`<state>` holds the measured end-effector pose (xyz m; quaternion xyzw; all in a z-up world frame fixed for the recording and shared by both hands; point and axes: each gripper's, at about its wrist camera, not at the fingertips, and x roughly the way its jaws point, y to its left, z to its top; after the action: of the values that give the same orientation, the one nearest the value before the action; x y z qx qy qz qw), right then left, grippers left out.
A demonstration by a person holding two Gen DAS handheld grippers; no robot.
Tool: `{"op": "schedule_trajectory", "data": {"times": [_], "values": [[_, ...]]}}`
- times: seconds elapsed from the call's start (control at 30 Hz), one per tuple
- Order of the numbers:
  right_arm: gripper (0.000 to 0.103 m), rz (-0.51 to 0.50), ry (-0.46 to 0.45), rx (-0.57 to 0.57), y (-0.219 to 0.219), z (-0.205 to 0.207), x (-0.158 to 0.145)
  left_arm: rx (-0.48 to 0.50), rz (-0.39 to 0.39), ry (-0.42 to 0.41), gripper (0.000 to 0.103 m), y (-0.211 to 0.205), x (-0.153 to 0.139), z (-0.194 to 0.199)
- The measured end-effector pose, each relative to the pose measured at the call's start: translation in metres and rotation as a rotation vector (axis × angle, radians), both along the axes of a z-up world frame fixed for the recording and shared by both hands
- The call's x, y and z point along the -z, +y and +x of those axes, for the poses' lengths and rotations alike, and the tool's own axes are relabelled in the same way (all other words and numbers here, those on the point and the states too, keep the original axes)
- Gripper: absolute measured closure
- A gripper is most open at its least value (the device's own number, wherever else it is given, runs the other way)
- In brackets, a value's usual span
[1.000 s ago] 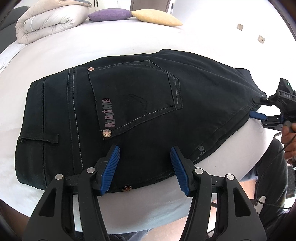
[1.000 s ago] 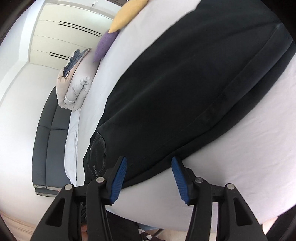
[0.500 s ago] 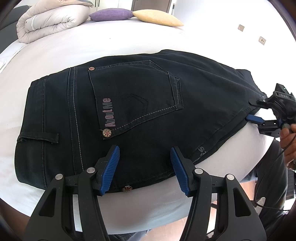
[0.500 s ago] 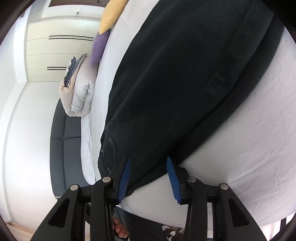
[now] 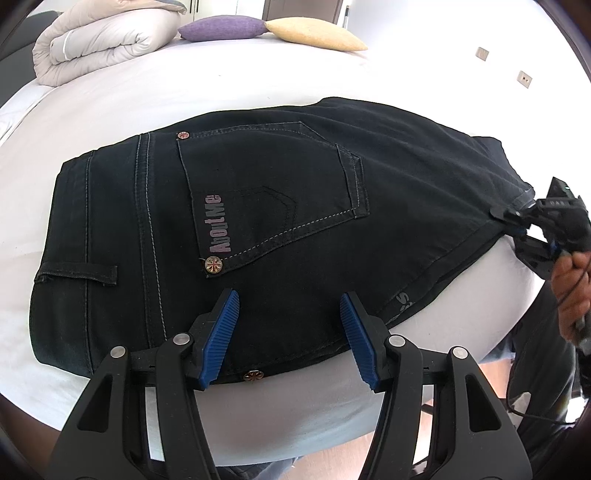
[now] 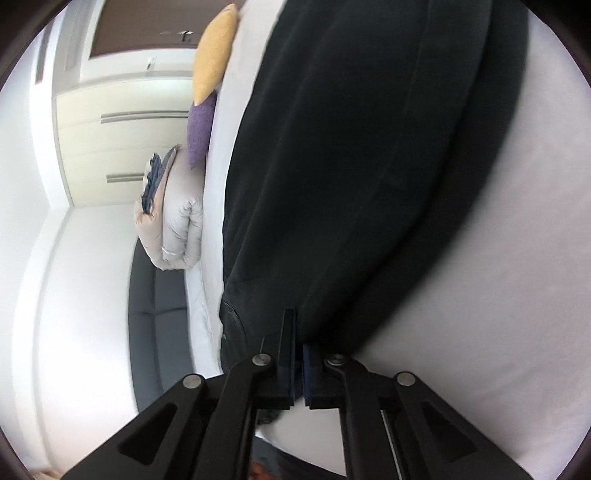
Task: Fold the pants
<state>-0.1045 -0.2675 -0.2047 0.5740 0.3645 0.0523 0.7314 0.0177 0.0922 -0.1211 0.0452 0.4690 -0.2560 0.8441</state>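
Black jeans (image 5: 280, 221) lie flat on a white bed (image 5: 207, 85), back pocket with an "AboutMe" label facing up, waistband to the left. My left gripper (image 5: 290, 325) is open, its blue pads on either side of the jeans' near edge just above a rivet. My right gripper (image 6: 298, 354) is shut on the jeans' (image 6: 354, 177) near edge along the leg; it also shows at the right of the left wrist view (image 5: 517, 221), pinching the fabric edge.
A rolled beige duvet (image 5: 99, 40), a purple pillow (image 5: 221, 27) and a yellow pillow (image 5: 314, 33) lie at the far side of the bed. A dark sofa (image 6: 159, 325) stands beyond the bed. The bed's near edge (image 5: 295, 424) is just under my left gripper.
My right gripper has rolled on its side and closed on the jeans' edge; it was open before. My left gripper has stayed open in the same place.
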Motion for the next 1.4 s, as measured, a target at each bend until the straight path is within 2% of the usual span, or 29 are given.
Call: {"op": "schedule_trajectory", "data": {"times": [0.07, 0.23, 0.27, 0.33, 0.4, 0.43, 0.47, 0.5, 0.57, 0.6, 0.67, 0.77, 0.83, 0.87, 0.9, 0.97, 1.03, 1.1, 1.17, 1.27, 1.3, 1.33, 1.37, 1.4], "values": [[0.1, -0.048, -0.001, -0.006, 0.007, -0.005, -0.004, 0.001, 0.003, 0.001, 0.047, -0.001, 0.0, 0.0], [0.1, -0.043, -0.019, -0.014, 0.007, -0.007, -0.001, -0.002, 0.003, 0.001, 0.047, -0.003, -0.001, 0.001], [0.097, -0.017, -0.024, 0.0, 0.002, -0.007, -0.002, -0.004, 0.003, 0.001, 0.047, -0.004, -0.002, 0.001], [0.086, -0.013, -0.033, 0.037, -0.01, -0.006, -0.005, -0.005, 0.004, 0.002, 0.047, -0.004, -0.003, 0.001], [0.079, -0.03, -0.052, 0.117, -0.035, -0.009, -0.011, -0.004, 0.006, 0.002, 0.047, -0.004, -0.002, 0.001], [0.079, -0.031, -0.057, 0.148, -0.046, -0.011, -0.013, -0.003, 0.008, 0.003, 0.047, -0.004, -0.002, 0.001], [0.081, -0.037, -0.059, 0.182, -0.06, -0.012, -0.013, -0.002, 0.01, 0.002, 0.047, -0.004, -0.003, 0.001], [0.095, -0.047, -0.04, 0.197, -0.069, -0.013, -0.012, -0.002, 0.013, 0.002, 0.047, -0.004, -0.003, 0.001], [0.102, -0.033, -0.015, 0.216, -0.081, -0.019, -0.004, -0.001, 0.016, 0.002, 0.047, -0.004, -0.002, 0.001], [0.103, -0.014, -0.024, 0.211, -0.082, -0.021, -0.001, -0.002, 0.016, 0.004, 0.047, -0.004, -0.002, 0.001], [0.103, -0.044, -0.042, 0.186, -0.079, -0.024, -0.003, -0.01, 0.015, 0.007, 0.047, -0.004, -0.004, 0.002], [0.095, -0.062, -0.007, 0.173, -0.084, -0.036, -0.014, -0.013, 0.001, 0.002, 0.047, -0.003, -0.019, 0.002], [0.078, -0.168, 0.011, 0.2, -0.089, -0.045, -0.034, -0.013, -0.028, -0.034, 0.047, -0.005, -0.037, 0.005], [0.077, -0.242, 0.004, 0.214, -0.092, -0.046, -0.048, -0.014, -0.047, -0.04, 0.047, -0.006, -0.043, 0.01], [0.077, -0.267, -0.024, 0.21, -0.093, -0.044, -0.059, -0.015, -0.075, -0.041, 0.047, -0.01, -0.049, 0.019], [0.077, -0.242, -0.076, 0.158, -0.09, -0.026, -0.071, -0.017, -0.098, -0.042, 0.047, -0.026, -0.056, 0.044], [0.077, -0.237, -0.09, 0.05, -0.067, 0.01, -0.077, -0.002, -0.087, -0.05, 0.047, -0.047, -0.057, 0.066], [0.077, -0.184, -0.091, -0.066, -0.035, 0.049, -0.071, 0.013, -0.076, -0.036, 0.047, -0.07, -0.051, 0.09], [0.077, -0.127, -0.059, -0.17, 0.0, 0.094, -0.055, 0.027, -0.04, -0.018, 0.047, -0.091, -0.042, 0.108], [0.077, -0.12, -0.008, -0.26, 0.032, 0.142, -0.032, 0.029, 0.078, 0.015, 0.047, -0.109, -0.016, 0.128], [0.08, -0.124, 0.01, -0.265, 0.033, 0.152, -0.026, 0.029, 0.08, 0.032, 0.047, -0.106, -0.008, 0.13], [0.097, -0.118, 0.016, -0.258, 0.028, 0.159, -0.019, 0.034, 0.072, 0.032, 0.047, -0.104, -0.004, 0.129], [0.103, -0.112, 0.022, -0.236, 0.018, 0.163, -0.014, 0.038, 0.06, 0.021, 0.047, -0.1, -0.001, 0.126], [0.103, -0.106, 0.02, -0.199, 0.0, 0.162, -0.009, 0.041, 0.05, 0.008, 0.046, -0.095, 0.001, 0.124]]}}
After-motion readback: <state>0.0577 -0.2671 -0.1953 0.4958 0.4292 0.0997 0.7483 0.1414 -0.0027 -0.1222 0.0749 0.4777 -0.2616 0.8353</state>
